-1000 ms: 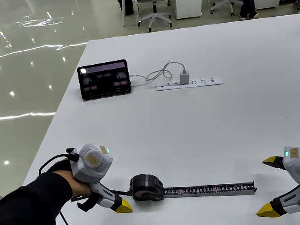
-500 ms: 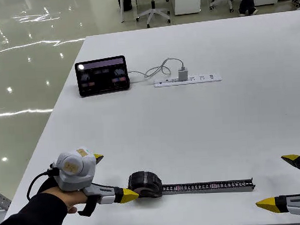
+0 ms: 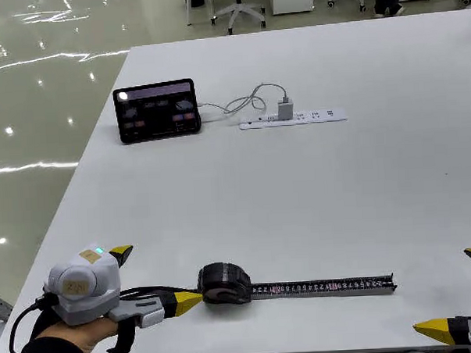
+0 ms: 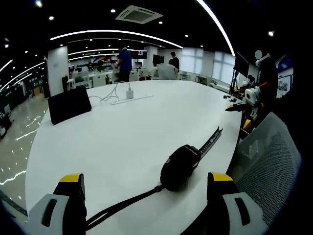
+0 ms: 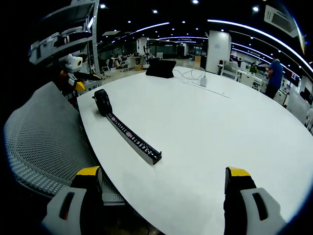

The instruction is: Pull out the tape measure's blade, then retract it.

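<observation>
Tape measure on the white surface [image 3: 314, 196], near its front edge. The black case [image 3: 224, 283] lies on its side, with the blade [image 3: 322, 286] drawn out to the right, flat on the surface and ending at its hook. A dark wrist strap [image 4: 122, 205] trails from the case toward the left gripper [image 4: 145, 180]. That gripper is wide open and holds nothing, and the case sits ahead of it, one yellow tip just beside the case. The right gripper [image 5: 164, 172] is likewise spread wide and empty, standing apart from the blade's end.

Step in hand, as judged: extension done, retraction pending. The next move calls for steadying the case and freeing the blade, or feeding it back. The case is the one housing present. The blade's coiled remainder inside is hidden.
</observation>
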Demonstrator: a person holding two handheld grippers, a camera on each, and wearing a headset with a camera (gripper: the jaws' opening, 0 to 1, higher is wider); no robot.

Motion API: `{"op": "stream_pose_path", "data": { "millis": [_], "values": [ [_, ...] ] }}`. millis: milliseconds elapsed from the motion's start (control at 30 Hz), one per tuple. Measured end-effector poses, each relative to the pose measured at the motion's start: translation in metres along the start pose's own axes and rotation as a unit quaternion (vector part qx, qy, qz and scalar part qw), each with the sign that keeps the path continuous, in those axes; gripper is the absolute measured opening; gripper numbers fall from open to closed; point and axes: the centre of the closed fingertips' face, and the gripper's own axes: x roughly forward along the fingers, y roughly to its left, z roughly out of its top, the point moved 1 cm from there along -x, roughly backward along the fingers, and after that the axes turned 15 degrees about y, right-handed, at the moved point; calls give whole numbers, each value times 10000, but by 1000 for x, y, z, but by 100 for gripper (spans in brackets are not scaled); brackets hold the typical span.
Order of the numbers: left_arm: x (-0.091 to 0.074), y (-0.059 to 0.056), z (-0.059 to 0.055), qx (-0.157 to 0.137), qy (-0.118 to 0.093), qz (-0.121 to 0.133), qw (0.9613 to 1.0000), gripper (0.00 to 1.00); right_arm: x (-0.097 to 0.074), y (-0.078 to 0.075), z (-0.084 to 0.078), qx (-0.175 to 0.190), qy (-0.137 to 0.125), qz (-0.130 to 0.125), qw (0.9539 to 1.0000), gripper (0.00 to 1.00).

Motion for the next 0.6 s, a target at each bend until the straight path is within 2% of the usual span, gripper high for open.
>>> {"op": "stream_pose_path", "data": {
  "millis": [100, 133, 200, 267, 433, 600],
  "values": [
    [-3, -2, -7, -22, 51, -40, 10000, 100, -3, 1, -3, -27, 4, -39, 10000, 100],
    [-3, -1, -13, -80, 128, -20, 9999, 100, -5, 2, -4, -86, -5, -92, 9999, 100],
    [-3, 3, -18, -128, 136, 2, 9998, 100, -6, 2, -6, -81, 27, -100, 9999, 100],
    [-3, 3, -22, -146, 177, 12, 9997, 100, -6, 0, -12, -40, 195, -174, 9996, 100],
    [-1, 2, -25, -156, 297, -20, 9994, 100, -11, 4, -10, -55, 178, -55, 9998, 100],
    [-2, 0, -25, -176, 332, -36, 9993, 100, -12, 4, -12, -31, 212, -54, 9998, 100]
  ]
}}
